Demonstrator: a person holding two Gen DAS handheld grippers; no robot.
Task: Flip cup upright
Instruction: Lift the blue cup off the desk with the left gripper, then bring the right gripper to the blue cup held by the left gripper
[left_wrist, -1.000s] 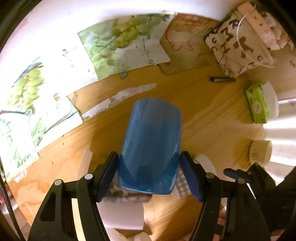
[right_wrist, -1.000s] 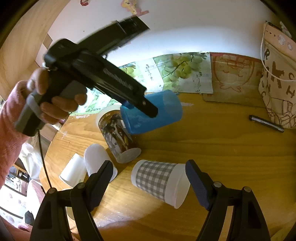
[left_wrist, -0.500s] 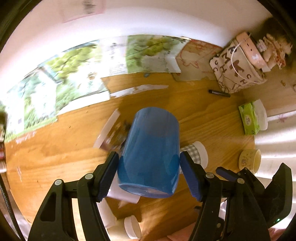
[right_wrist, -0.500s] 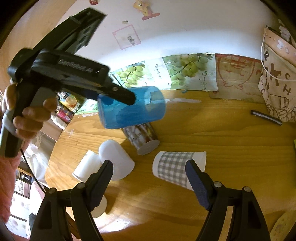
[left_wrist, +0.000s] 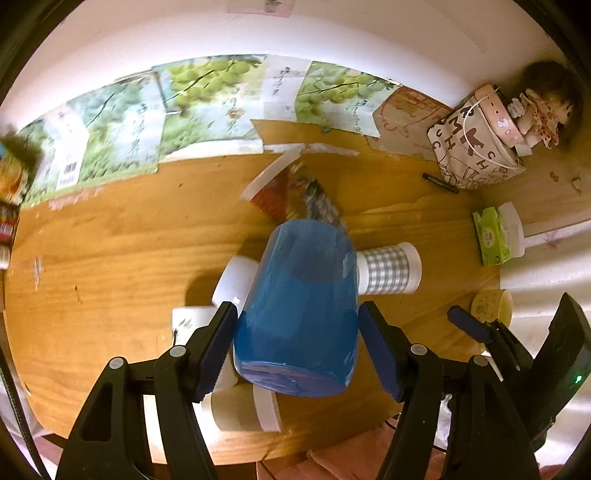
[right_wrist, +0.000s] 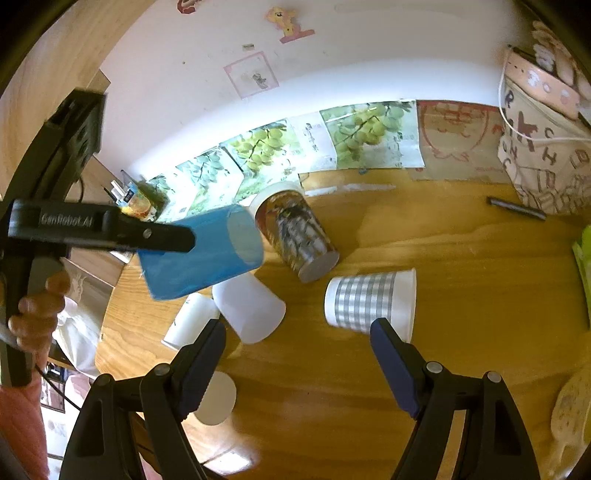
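Note:
My left gripper (left_wrist: 297, 345) is shut on a translucent blue cup (left_wrist: 301, 306) and holds it in the air above the wooden table (left_wrist: 110, 258). The cup lies on its side, base toward the camera, mouth pointing away. In the right wrist view the blue cup (right_wrist: 207, 254) hangs at the left, tilted, in the left gripper (right_wrist: 173, 238). My right gripper (right_wrist: 297, 360) is open and empty above the table, near a checked cup (right_wrist: 364, 301) lying on its side.
A printed cup (right_wrist: 297, 232), a plain white cup (right_wrist: 251, 308) and other white cups (right_wrist: 190, 319) lie on their sides. A pen (right_wrist: 515, 208), a lettered bag (right_wrist: 543, 147), a green tissue pack (left_wrist: 491, 236) and a yellow cup (left_wrist: 491, 304) stand to the right.
My left gripper has lifted the blue cup higher and swung it left and back from the cups on the table. My right gripper has drawn back slightly, staying open.

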